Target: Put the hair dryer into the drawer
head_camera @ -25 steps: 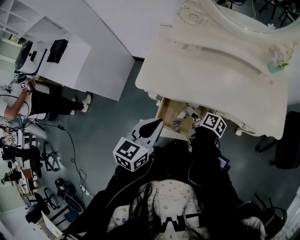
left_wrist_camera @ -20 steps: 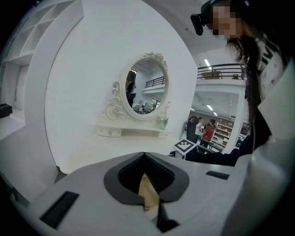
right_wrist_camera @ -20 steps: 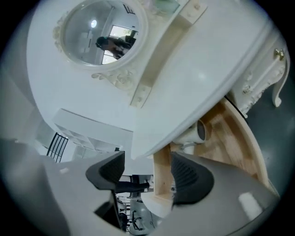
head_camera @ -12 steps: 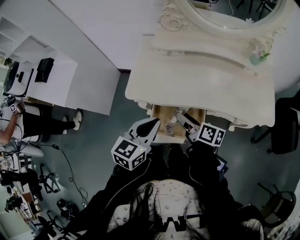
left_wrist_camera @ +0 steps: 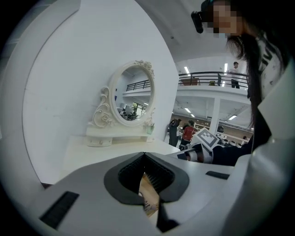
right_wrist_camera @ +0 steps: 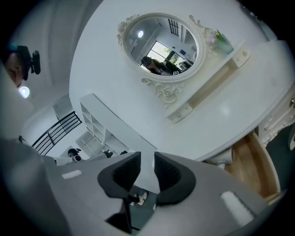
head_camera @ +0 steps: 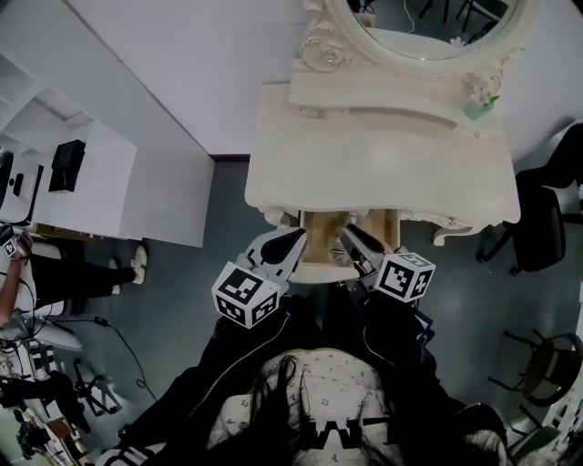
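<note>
We note the left gripper point(head_camera: 293, 241) clenched empty and the right gripper point(head_camera: 350, 237) closing on nothing at the open drawer's point(head_camera: 319, 226) 6 o'clock edge; the hair dryer is unseen, presumably inside, so a protruding part might jam the drawer.

Tabletop point(head_camera: 383, 173): cream-white painted finish, smooth, with a soft satin sheen. Drawer point(head_camera: 321, 227): bare light wood inside, matt. Mirror point(head_camera: 428, 23): glossy glass set in a carved, cream-painted frame. Floor point(head_camera: 228, 218): smooth grey-green surface, low gloss.
</note>
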`<state>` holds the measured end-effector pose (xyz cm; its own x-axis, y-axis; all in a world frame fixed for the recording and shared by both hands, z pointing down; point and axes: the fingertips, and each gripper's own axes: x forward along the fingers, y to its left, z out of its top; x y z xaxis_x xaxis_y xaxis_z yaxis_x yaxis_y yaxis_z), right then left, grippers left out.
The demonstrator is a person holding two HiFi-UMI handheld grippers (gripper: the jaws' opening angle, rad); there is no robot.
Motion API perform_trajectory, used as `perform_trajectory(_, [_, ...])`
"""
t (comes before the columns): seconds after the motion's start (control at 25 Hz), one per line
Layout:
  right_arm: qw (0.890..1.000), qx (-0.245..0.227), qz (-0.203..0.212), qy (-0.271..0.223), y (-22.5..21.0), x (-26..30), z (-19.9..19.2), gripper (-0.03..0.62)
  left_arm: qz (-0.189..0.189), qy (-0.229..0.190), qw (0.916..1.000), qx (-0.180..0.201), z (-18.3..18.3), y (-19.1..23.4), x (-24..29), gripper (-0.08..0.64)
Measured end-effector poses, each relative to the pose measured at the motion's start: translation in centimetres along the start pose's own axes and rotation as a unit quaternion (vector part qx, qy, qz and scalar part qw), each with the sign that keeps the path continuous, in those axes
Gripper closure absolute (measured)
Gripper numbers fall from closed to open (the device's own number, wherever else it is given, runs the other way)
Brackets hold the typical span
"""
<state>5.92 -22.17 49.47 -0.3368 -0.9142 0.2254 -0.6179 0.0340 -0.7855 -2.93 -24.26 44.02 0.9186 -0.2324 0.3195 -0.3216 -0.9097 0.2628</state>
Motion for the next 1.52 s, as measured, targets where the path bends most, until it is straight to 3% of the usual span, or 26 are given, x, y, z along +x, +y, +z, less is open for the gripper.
perform_trajectory(0.52, [0.996,-0.028,-0.063,-0.052,7.2,-0.4,-8.6,0.491,-0.09,0.023,0.9957,0.008,-4.3,1.7,-9.1,0.571])
perform_trajectory(0.68, [0.994,-0.037,-0.083,-0.053,8.4,-1.6,-10.9,0.492,-0.114,0.038,0.9927,0.007,-6.0,1.1,-9.9,0.571])
perform_trajectory(1.0, [0.988,-0.051,-0.123,-0.073,8.9,-5.6,-11.6,0.492,-0.175,0.04,0.9836,0.017,-6.7,-3.1,-9.0,0.571])
perform_trajectory(1.28, [0.988,-0.052,-0.13,-0.068,8.8,-9.0,-13.5,0.492,-0.187,0.047,0.9809,0.026,-7.7,-6.7,-8.5,0.571])
perform_trajectory(1.52, [0.989,-0.068,-0.12,-0.058,9.1,-13.2,-15.2,0.492,-0.175,0.048,0.9827,0.034,-8.9,-11.2,-9.5,0.571])
